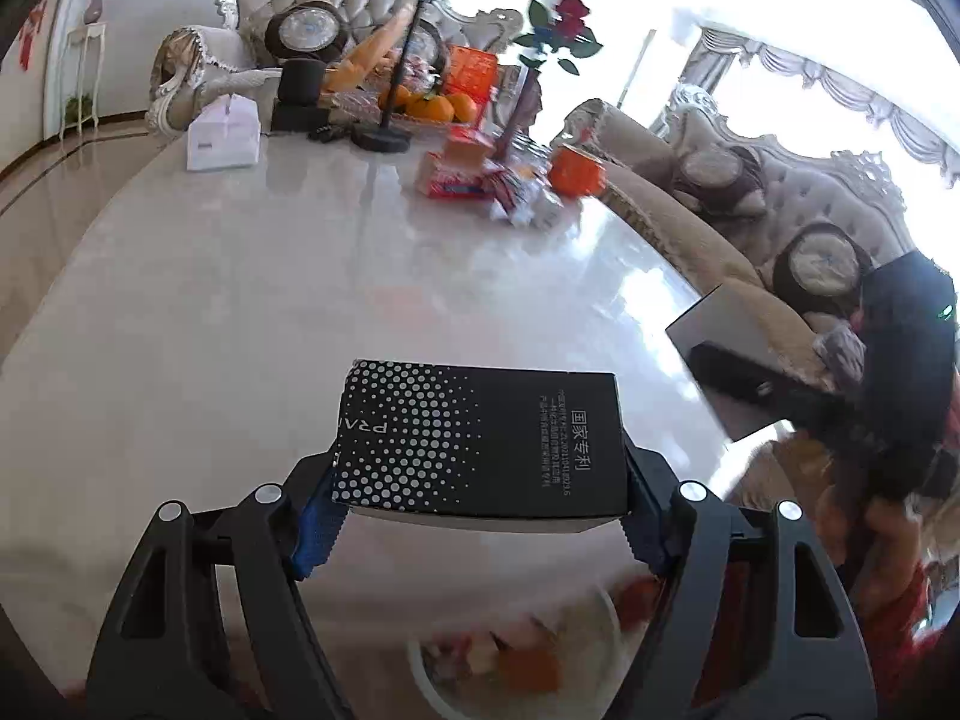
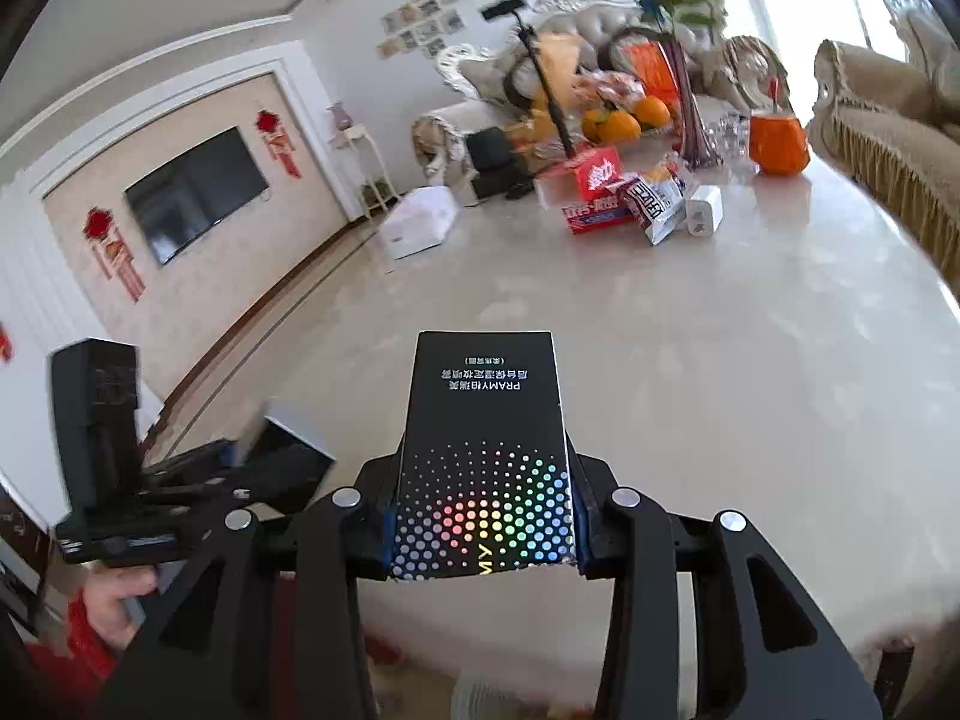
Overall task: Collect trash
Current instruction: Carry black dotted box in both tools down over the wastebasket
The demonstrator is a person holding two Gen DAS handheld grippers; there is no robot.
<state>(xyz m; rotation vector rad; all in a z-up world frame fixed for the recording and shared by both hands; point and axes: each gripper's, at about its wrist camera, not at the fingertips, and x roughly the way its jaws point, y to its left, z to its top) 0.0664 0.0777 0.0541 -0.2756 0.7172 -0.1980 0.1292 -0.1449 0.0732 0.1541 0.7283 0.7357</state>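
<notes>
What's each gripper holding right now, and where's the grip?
Left gripper: wide black box, by its short ends. Right gripper: tall black box, by its lower sides.

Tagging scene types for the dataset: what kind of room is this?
Most likely a home living room: ornate tufted sofas around a large pale table, a wall-mounted TV, and fruit and snack boxes on the table.
</notes>
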